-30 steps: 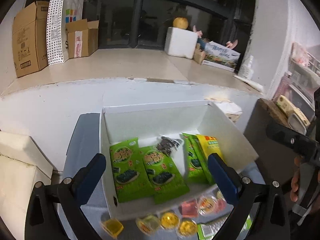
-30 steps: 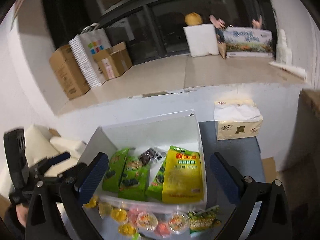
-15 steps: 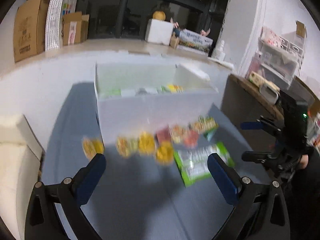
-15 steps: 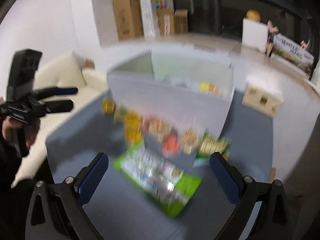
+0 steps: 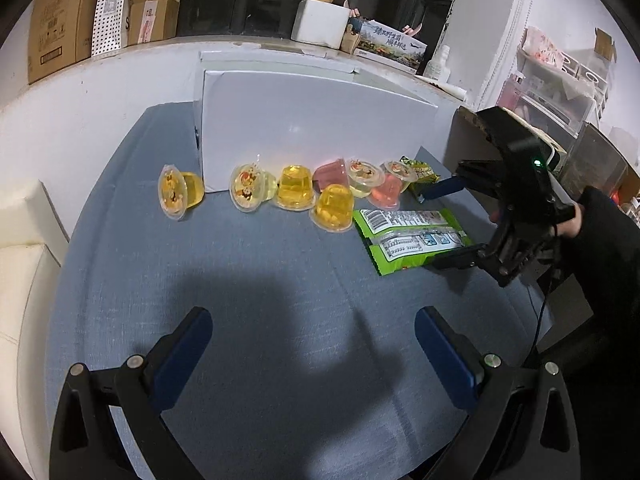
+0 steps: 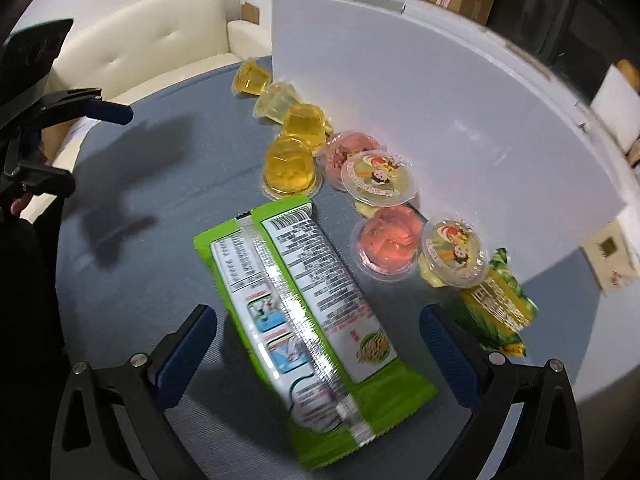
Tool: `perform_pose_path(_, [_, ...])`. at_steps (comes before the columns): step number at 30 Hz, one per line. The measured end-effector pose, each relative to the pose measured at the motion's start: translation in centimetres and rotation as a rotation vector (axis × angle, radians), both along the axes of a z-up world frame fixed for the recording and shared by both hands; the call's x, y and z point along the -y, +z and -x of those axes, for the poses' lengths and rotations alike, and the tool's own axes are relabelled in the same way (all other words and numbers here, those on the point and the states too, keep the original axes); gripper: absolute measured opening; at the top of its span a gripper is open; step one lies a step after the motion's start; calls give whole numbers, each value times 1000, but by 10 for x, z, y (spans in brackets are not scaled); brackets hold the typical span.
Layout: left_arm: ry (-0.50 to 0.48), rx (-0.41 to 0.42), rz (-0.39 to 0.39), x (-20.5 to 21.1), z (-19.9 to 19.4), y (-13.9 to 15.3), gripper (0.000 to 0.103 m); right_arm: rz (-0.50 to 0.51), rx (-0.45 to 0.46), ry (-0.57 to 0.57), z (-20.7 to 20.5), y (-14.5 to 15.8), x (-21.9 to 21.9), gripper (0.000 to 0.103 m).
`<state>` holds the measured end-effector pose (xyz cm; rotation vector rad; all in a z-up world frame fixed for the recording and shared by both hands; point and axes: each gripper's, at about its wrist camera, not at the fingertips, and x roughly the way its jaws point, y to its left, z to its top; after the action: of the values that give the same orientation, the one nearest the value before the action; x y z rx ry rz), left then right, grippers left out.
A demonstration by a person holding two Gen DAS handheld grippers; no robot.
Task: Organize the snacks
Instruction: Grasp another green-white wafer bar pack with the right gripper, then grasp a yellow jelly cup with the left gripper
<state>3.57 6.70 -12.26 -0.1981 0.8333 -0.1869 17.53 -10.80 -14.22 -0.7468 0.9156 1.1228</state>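
Whereas a second earlier both cameras looked down into the white box [image 5: 312,120] at the packets already stowed, both grippers have since dropped to the blue-grey tabletop [image 5: 260,300] in front of it, which suggests that a further pickup is being lined up. From left to right: the left gripper [image 5: 312,352] hangs open and empty over bare cloth; jelly cups [image 5: 295,188], yellow, pale and pink, line the box wall; the green noodle packet [image 6: 304,320] lies label-down between the parted, empty fingers of the right gripper [image 6: 320,356].
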Motion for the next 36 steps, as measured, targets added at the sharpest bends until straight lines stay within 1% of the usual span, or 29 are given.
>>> perform_pose_path(2, [7, -2, 6, -2, 0, -1, 103, 29, -11, 15, -3, -8, -2, 103])
perform_pose_path(3, [15, 1, 5, -2, 0, -2, 103, 5, -25, 17, -4, -9, 1, 103])
perform_pose_path(5, [18, 0, 10, -4, 0, -4, 103, -6, -47, 14, -7, -11, 5, 103])
perform_pose_path(8, [32, -8, 19, -7, -1, -7, 103, -16, -49, 13, -8, -11, 8, 103])
perform_pose_path(9, [35, -11, 20, -9, -1, -8, 103, -18, -47, 11, -8, -10, 7, 100])
perform_pose_path(10, [41, -10, 20, -10, -1, -8, 103, -44, -36, 8, -7, -4, 9, 77])
perform_pose_path(11, [45, -8, 21, -12, 0, -8, 103, -41, -43, -13, -7, -1, 15, 74])
perform_pose_path(14, [65, -8, 21, -21, -1, -7, 103, -31, -13, 13, 7, 0, 18, 74])
perform_pose_path(15, [72, -8, 19, -24, -2, -7, 103, -37, -10, 3, 9, 2, 19, 73])
perform_pose_path(17, [91, -4, 15, -32, -4, -7, 103, -91, 15, -21, 18, 13, 25, 73])
perform_pose_path(19, [105, -5, 7, -40, -9, -6, 103, -172, 35, -68, 27, 28, 33, 73])
perform_pose_path(20, [114, 0, -12, -44, -14, -5, 103, -201, 35, -92, 32, 35, 37, 73])
perform_pose_path(22, [130, 2, -53, -55, -29, -4, 103, -217, 72, -142, 48, 46, 42, 73])
perform_pose_path(24, [130, 2, -61, -66, -44, -3, 103, -226, 95, -206, 64, 55, 48, 73])
perform_pose_path(27, [100, -23, -106, -82, -79, -8, 103, -294, 57, -295, 79, 67, 60, 73])
perform_pose_path(30, [26, -44, -133, -91, -105, -17, 103, -341, 35, -316, 91, 71, 65, 73])
perform_pose_path(31, [17, -61, -138, -95, -115, -21, 103, -354, 34, -325, 94, 74, 68, 73])
perform_pose_path(33, [22, -75, -134, -101, -126, -26, 103, -367, 22, -351, 97, 77, 73, 73])
perform_pose_path(36, [33, -87, -118, -104, -133, -31, 103, -397, -15, -394, 94, 70, 73, 73])
